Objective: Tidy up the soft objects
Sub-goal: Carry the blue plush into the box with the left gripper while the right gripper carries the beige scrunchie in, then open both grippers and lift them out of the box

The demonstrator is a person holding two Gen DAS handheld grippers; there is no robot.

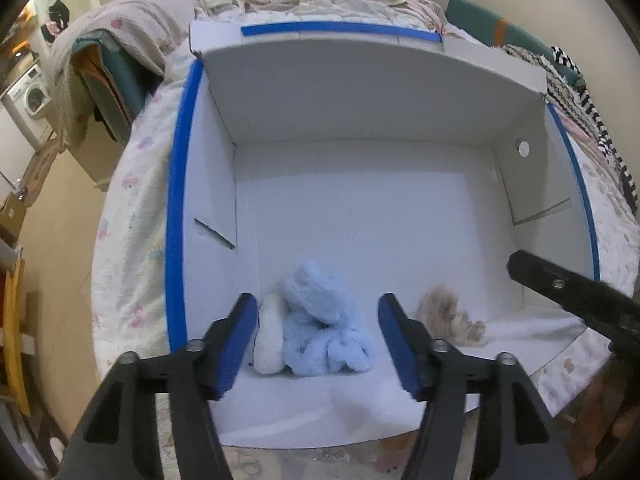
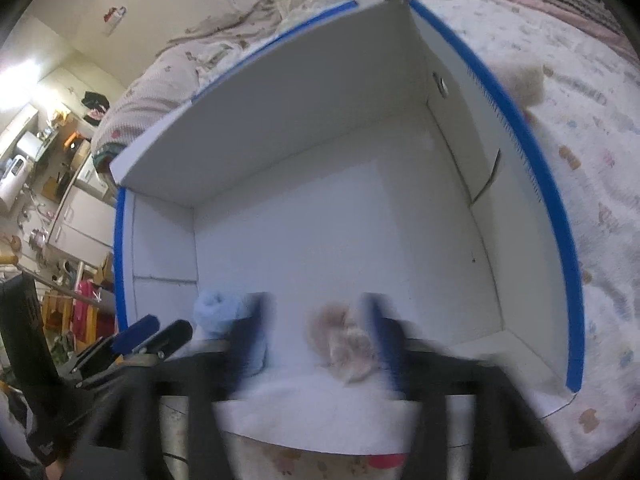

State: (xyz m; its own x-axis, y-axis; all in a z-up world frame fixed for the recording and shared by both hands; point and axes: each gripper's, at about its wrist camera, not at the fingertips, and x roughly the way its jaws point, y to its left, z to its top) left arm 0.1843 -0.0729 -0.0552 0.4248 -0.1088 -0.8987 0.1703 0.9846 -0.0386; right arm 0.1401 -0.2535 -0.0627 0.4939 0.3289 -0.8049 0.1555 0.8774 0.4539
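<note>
Spread over a bed with a pastel-printed quilt (image 1: 132, 216), a white blue-edged box (image 1: 360, 92) lies open toward the cameras. On its floor near the front, a light blue plush (image 1: 320, 320) sits at 9 o'clock of a beige plush (image 1: 448, 320), slightly apart. The left gripper (image 1: 318, 344) is spread wide before the blue one, holding nothing; the right gripper (image 2: 316, 340), blurred, stands released around the beige one.

You see a light blue plush toy (image 1: 320, 320) slumped on the floor of the white cardboard box (image 1: 360, 208), near its left wall, with a cream-white part pressed against its left side. A smaller beige furry toy (image 1: 448, 318) lies just to its right, apart
</note>
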